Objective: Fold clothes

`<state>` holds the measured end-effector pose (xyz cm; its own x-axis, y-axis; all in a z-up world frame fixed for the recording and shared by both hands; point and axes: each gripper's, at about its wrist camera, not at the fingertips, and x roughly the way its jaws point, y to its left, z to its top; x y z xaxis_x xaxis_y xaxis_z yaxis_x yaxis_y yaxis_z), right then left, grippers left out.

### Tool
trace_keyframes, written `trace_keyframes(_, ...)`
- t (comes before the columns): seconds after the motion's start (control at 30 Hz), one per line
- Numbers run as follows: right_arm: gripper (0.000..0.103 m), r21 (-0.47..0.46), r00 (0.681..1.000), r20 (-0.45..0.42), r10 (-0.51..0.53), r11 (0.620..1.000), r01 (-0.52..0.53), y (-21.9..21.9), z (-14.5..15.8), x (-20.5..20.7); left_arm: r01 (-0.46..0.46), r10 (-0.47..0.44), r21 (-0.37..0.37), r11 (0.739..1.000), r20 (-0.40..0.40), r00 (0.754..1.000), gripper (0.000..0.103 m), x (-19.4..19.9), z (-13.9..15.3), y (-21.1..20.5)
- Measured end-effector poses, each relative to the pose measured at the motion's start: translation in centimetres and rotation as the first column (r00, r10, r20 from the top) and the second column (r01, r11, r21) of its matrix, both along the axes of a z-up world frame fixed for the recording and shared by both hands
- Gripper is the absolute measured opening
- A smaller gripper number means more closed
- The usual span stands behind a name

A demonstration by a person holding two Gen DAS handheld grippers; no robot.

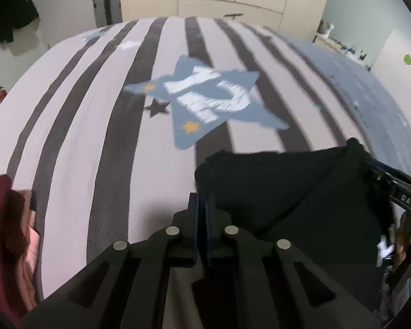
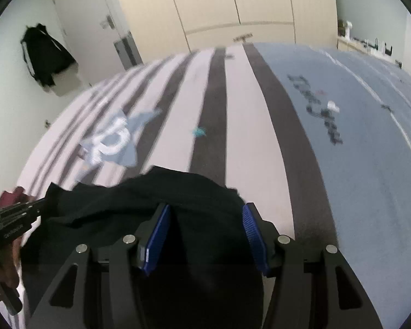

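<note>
Soft, even indoor light fills the room, with no glare and only faint shadows. Both views bend hard toward dark corners. Motion blur smears the striped bedspread (image 1: pixel 101 126) from twelve to three o'clock; the black garment (image 2: pixel 139 200) swallows detail.

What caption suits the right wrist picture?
Open right gripper straddling a dark black garment on a striped bedspread.
</note>
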<state>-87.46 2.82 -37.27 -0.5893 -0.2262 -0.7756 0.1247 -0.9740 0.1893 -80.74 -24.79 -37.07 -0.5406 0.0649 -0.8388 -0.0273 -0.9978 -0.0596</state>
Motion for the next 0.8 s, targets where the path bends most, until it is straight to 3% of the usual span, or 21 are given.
trace_keyframes(0.03, 0.059, 0.012, 1.0, 0.012, 0.001, 1.0, -0.001, -0.1, -0.5, -0.2, 0.0, 0.0, -0.01, 1.0, -0.003, 1.0, 0.003, -0.1, -0.3, 0.1)
trace_keyframes(0.1, 0.061, 0.019, 0.999, 0.034, 0.005, 1.0, -0.005, 0.0, -1.2, -0.6, -0.01, 0.009, -0.008, 1.0, -0.005, 1.0, 0.003, -0.2, -0.7, -0.1)
trace_keyframes(0.2, 0.06, 0.01, 1.0, 0.01, 0.018, 1.0, -0.018, 0.2, -0.2, -0.4, -0.082, 0.083, 0.099, 0.992, -0.006, 0.997, 0.011, -0.2, 0.2, -1.7)
trace_keyframes(0.3, 0.06, -0.022, 0.999, -0.044, 0.012, 1.0, -0.013, 0.7, 1.5, 0.5, -0.129, 0.148, 0.186, 0.974, -0.089, 0.985, 0.016, 0.9, 3.0, -3.6)
trace_keyframes(0.37, 0.06, -0.033, 0.997, -0.079, 0.022, 0.999, -0.025, 0.6, 2.6, 1.5, -0.069, 0.094, 0.182, 0.981, -0.134, 0.987, 0.016, 2.4, 4.9, -3.3)
trace_keyframes(0.47, 0.06, -0.044, 0.992, -0.108, 0.065, 0.997, -0.07, -0.4, 3.4, 2.7, 0.053, -0.033, 0.178, 0.983, -0.114, 0.993, 0.01, 5.1, 5.5, -1.1)
trace_keyframes(0.5, 0.06, -0.046, 0.99, -0.108, 0.085, 0.995, -0.091, -1.0, 3.4, 3.0, 0.093, -0.077, 0.17, 0.981, -0.098, 0.992, 0.001, 6.0, 5.2, -0.1)
trace_keyframes(0.53, 0.06, -0.038, 0.989, -0.099, 0.109, 0.993, -0.113, -1.7, 3.1, 3.1, 0.115, -0.103, 0.155, 0.981, -0.082, 0.991, 0.0, 6.5, 4.6, 0.7)
trace_keyframes(0.6, 0.04, -0.009, 0.985, -0.078, 0.152, 0.988, -0.154, -3.2, 2.4, 2.9, 0.133, -0.127, 0.124, 0.983, -0.058, 0.99, 0.0, 7.0, 3.1, 1.9)
trace_keyframes(0.8, 0.038, 0.013, 0.984, -0.023, 0.178, 0.984, -0.177, -6.2, 0.0, 0.6, 0.031, -0.03, 0.138, 0.99, -0.005, 1.0, 0.0, 6.4, -0.6, 1.4)
